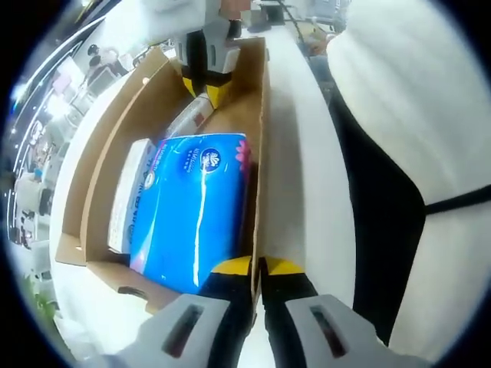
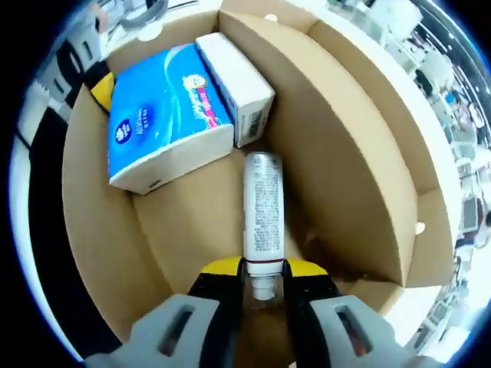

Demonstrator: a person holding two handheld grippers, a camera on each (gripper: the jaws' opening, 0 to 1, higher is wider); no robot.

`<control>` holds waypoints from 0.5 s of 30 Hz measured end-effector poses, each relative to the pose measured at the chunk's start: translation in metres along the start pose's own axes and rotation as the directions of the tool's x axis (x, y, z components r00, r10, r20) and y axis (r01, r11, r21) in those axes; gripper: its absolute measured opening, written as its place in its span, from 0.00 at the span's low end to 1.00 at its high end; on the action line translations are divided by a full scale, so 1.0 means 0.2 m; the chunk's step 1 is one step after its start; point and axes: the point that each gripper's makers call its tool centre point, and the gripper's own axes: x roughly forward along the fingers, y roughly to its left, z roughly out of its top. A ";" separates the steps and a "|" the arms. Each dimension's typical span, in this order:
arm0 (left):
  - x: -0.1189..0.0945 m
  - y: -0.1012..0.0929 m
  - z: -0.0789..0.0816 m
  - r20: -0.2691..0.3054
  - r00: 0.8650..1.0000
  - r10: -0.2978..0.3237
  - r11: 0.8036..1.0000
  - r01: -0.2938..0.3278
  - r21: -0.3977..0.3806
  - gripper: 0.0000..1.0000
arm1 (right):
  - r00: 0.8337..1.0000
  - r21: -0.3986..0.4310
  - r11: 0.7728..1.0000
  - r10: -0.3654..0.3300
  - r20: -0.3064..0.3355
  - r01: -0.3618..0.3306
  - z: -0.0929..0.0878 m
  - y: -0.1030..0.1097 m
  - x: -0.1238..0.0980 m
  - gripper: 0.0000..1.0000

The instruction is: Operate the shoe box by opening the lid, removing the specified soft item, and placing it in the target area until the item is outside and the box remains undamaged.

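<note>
My left gripper: low at the near end of the shoe box, its yellow-tipped jaws clenched on the box's right side wall, one jaw inside and one outside
My right gripper: reaching down into the box from the opposite end, jaws closed on the capped neck of a slim bottle that lies along the box floor
Blue tissue pack: the soft item, inside the box; in the left gripper view it sits just past my left jaws against the pinched wall; in the right gripper view it lies beyond the bottle, at the far end
White carton: touching the tissue pack's long side, its end just beyond the bottle's base
Lid flap: open, standing to the right of the cavity in the right gripper view
Left gripper view adds: my right gripper at the far end of the box, the white table beside the box, a person's light and dark clothing on the right
Right gripper view adds: the bottle's printed label, my left gripper's yellow jaw tip at the far wall
</note>
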 end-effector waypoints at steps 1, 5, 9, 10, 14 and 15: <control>0.00 0.00 0.00 0.000 1.000 -0.001 1.000 0.001 -0.003 0.03 | 1.000 0.017 1.000 0.010 0.002 -0.010 0.01 0.02 -0.01 0.19; 0.00 0.00 0.00 -0.002 1.000 0.001 1.000 -0.001 -0.007 0.03 | 1.000 0.028 1.000 0.002 -0.016 -0.002 0.01 0.06 0.00 0.19; 0.00 0.00 0.00 -0.003 1.000 0.000 1.000 0.000 -0.008 0.03 | 1.000 0.055 0.999 -0.001 -0.026 0.002 0.03 0.06 0.02 0.19; 0.00 0.00 0.00 -0.003 1.000 0.000 1.000 0.000 -0.009 0.03 | 1.000 0.062 0.998 0.000 -0.031 0.002 0.03 0.06 0.02 0.19; 0.00 0.00 0.00 -0.004 1.000 -0.002 1.000 0.002 -0.006 0.03 | 0.996 0.065 0.998 0.014 -0.091 -0.008 0.01 0.06 0.04 0.20; 0.00 0.00 0.00 -0.004 1.000 -0.003 1.000 0.003 -0.007 0.03 | 0.995 0.059 0.998 0.019 -0.093 -0.014 0.02 0.06 0.05 0.20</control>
